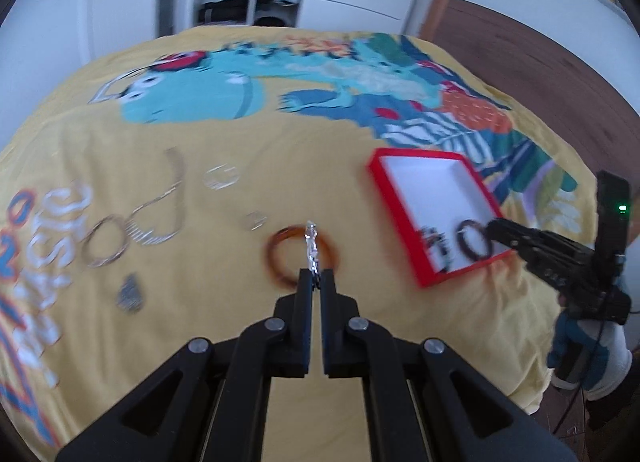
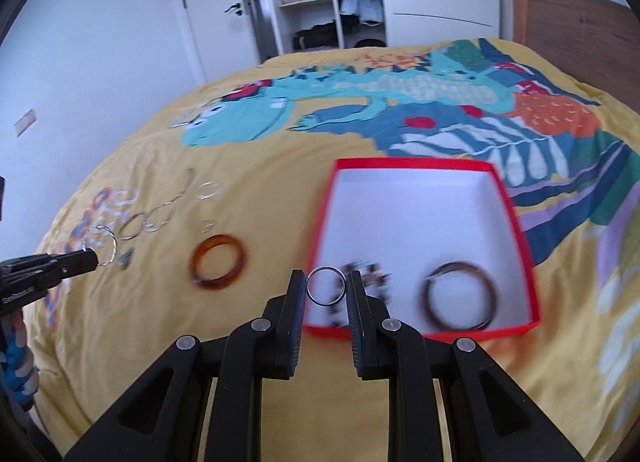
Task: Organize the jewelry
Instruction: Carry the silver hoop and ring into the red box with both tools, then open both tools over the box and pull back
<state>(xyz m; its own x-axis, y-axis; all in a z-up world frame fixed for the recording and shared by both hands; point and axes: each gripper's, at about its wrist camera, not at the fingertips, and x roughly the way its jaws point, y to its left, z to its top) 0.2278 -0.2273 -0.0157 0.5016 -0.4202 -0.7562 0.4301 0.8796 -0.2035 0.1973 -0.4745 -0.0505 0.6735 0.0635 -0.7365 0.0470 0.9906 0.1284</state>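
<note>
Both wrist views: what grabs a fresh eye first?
The red box with its white floor sits right of centre on the yellow dinosaur bedspread, a dark bangle lying near its front edge. The right gripper holds a silver ring over the box's front left corner. Left of the box, an amber bangle lies on the spread, where the left gripper pinches a silver hoop.

L claw [image 1: 316, 276] pinched nearly closed, R claw [image 2: 326, 288] partly closed, both level, fwd.
</note>
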